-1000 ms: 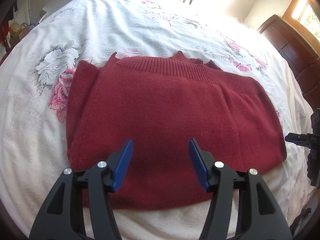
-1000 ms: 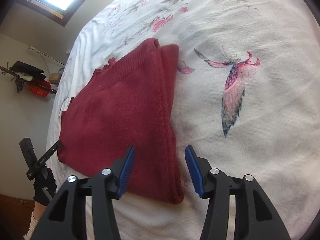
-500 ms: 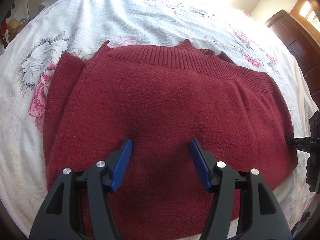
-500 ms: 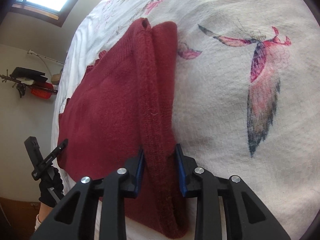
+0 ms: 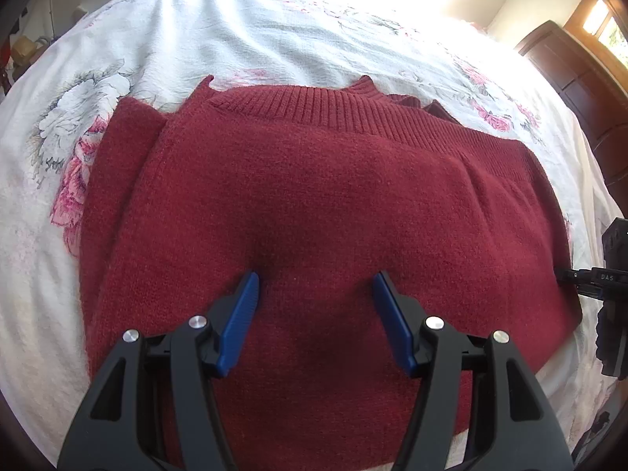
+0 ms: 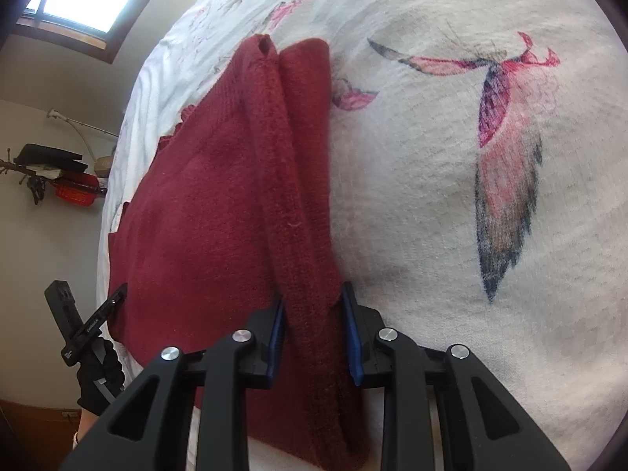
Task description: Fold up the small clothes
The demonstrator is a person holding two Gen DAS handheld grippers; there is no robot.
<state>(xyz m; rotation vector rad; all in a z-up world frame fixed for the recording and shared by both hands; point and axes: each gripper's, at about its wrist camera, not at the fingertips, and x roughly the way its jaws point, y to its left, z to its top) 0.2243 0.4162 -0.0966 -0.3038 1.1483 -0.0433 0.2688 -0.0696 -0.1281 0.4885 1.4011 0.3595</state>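
Two grippers, two different states: your right gripper (image 6: 313,333) has closed since a second ago, when its jaws stood spread above the sweater's edge, and it now clamps the thick doubled edge of the dark red knit sweater (image 5: 314,212). Your left gripper (image 5: 315,310) has come down closer over the same span, yet its blue pads (image 5: 239,322) remain wide apart, hovering over the middle of the garment and pinching nothing.

The sweater lies partly folded on the floral bedspread (image 5: 235,27), sleeves tucked in, ribbed collar (image 5: 314,106) toward the far edge of the bed, its near hem hidden under your left gripper. In the right wrist view the clamped side runs alongside the printed butterfly (image 6: 506,157), with bare bedspread beyond it.

That means one side is secured and the other is not. Judging from this, the next fold cannot go cleanly until your left jaws take a matching hold; lifting with the right alone would likely drag the knit sideways and loosen the tucked sleeves. The fabric looks thick and soft, so expect a bulky pinch.
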